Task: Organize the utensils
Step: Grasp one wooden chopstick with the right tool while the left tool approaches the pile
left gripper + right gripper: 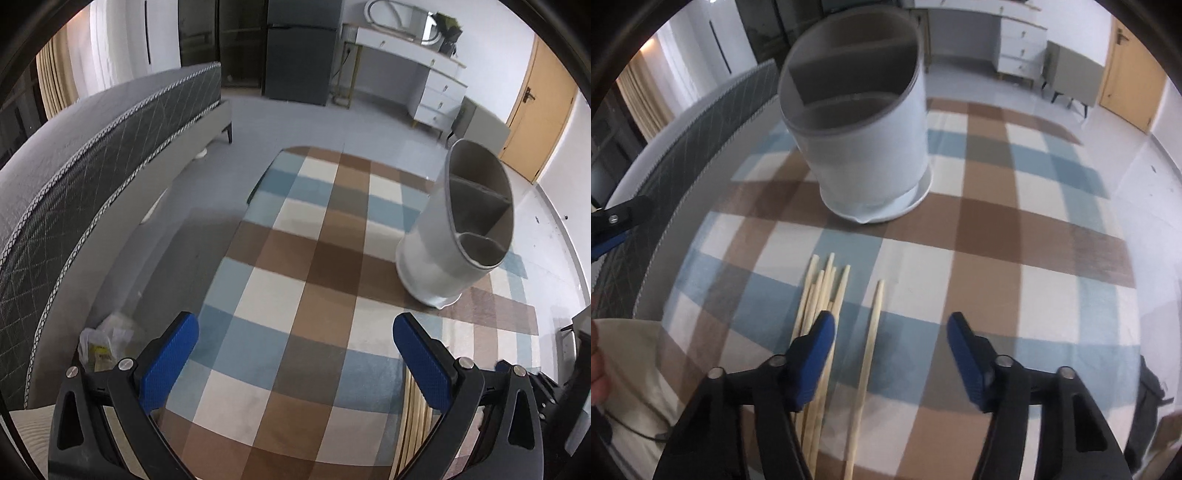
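Right gripper (890,328), jaws wide and empty, straddles a lone chopstick (867,363) beside the bundle (822,295).

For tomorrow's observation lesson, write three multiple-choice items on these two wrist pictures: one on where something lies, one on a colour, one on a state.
1. Where do the chopsticks lie relative to the utensil holder?
A. Inside its front compartment
B. On the checked rug, nearer the camera than the holder
C. On the bed

2. What colour are the pads on the right tool?
A. Blue
B. Red
C. Yellow

3. What state is the left tool in?
A. Shut on a chopstick
B. Shut on the holder's rim
C. Open, holding nothing

Answers:
1. B: in the right wrist view the sticks lie flat on the rug, short of the holder's base.
2. A: both pads are blue against black arms.
3. C: in the left wrist view its jaws stand wide apart with only rug between them.
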Available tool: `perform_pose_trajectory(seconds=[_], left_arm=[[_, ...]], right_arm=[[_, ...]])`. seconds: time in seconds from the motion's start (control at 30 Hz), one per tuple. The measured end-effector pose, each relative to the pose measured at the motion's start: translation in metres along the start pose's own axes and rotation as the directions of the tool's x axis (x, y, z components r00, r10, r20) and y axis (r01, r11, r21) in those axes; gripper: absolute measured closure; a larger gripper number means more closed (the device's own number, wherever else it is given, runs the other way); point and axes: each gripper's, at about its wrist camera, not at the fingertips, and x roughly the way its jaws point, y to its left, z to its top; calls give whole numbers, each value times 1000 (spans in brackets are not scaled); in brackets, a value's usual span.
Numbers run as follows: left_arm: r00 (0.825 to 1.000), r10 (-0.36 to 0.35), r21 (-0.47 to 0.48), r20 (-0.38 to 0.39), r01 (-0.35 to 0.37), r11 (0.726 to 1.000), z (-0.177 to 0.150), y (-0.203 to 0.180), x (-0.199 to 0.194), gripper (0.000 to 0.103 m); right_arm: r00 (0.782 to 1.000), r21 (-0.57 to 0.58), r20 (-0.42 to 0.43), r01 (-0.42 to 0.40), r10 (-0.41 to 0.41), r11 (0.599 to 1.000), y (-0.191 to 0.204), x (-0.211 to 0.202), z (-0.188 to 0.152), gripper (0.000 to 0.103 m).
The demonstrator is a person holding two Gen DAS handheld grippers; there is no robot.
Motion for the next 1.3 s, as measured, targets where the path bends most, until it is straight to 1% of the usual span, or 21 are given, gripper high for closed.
perform_pose_trajectory(seconds=[0.03, 0.07, 0.1, 0.13, 0.17, 0.2, 0.27, 0.3, 0.43, 0.53, 0.57, 0.67, 0.8, 0.87, 0.93, 1.0, 1.07, 1.13, 1.23, 1.27, 1.3], left_arm=[[1000, 2, 1, -8, -2, 1000, 0, 0, 1, 1], [1000, 6, 3, -16, -6, 1000, 0, 0, 2, 1], [1000, 7, 3, -21, -7, 1000, 0, 1, 3, 1], [1000, 7, 1, -25, -7, 1000, 1, 2, 4, 1], [1000, 5, -3, -30, -5, 1000, 2, 4, 5, 1], [999, 1, -8, -36, -1, 1000, 2, 5, 6, 1], [999, 0, -15, -46, -1, 1000, 3, 7, 9, 1], [999, 7, -17, -51, -8, 1000, 3, 8, 10, 1], [998, 10, -26, -62, -12, 1000, 2, 9, 14, 1], [998, -8, -20, -67, 7, 1000, 1, 7, 15, 1], [998, -14, -16, -68, 13, 1000, 0, 6, 16, 1], [997, -14, 12, -70, 15, 1000, -2, 0, 19, 1], [995, -24, 41, -92, 28, 999, -7, -7, 27, 1], [992, -46, 51, -119, 52, 997, -10, -11, 33, 1], [984, -73, 70, -161, 85, 994, -15, -18, 42, 1], [977, -78, 98, -198, 99, 990, -22, -26, 52, 1], [970, -59, 132, -234, 92, 987, -27, -35, 61, 1], [967, -60, 157, -246, 101, 982, -28, -42, 64, 1], [962, -95, 146, -257, 136, 980, -27, -48, 63, 1], [958, -116, 143, -263, 157, 977, -26, -51, 63, 1], [957, -118, 149, -265, 161, 976, -26, -55, 64, 1]], right_arm=[[1000, -9, -11, -2, 2, 1000, 2, 5, 3, 49], [1000, -21, -24, -3, 3, 1000, 4, 10, 6, 49], [999, -37, -44, 8, -9, 999, 7, 16, 9, 51], [998, -46, -53, 16, -18, 999, 8, 21, 11, 60], [997, -61, -67, 32, -36, 998, 11, 27, 12, 66], [995, -75, -83, 56, -62, 996, 12, 33, 13, 75], [991, -81, -101, 84, -92, 993, 12, 41, 14, 79], [991, -84, -93, 89, -96, 993, 13, 40, 13, 80], [991, -111, -89, 92, -102, 990, 17, 40, 11, 82], [993, -128, -72, 85, -94, 988, 20, 40, 9, 86], [994, -132, -63, 76, -85, 988, 20, 40, 8, 88], [997, -111, -45, 55, -60, 992, 17, 39, 7, 98], [1000, -15, -18, -8, 7, 1000, -1, 32, 8, 99], [999, 29, 9, -35, 35, 999, -9, 23, 8, 99], [996, 84, 52, -71, 67, 994, -21, 11, 10, 99], [990, 137, 101, -110, 97, 984, -34, -3, 9, 99], [985, 170, 133, -133, 111, 976, -44, -13, 8, 99], [979, 198, 163, -155, 123, 968, -51, -21, 6, 99], [966, 243, 207, -204, 155, 948, -63, -33, 5, 99], [963, 245, 222, -210, 156, 947, -65, -37, 5, 99], [960, 241, 233, -211, 155, 947, -67, -40, 4, 99]])
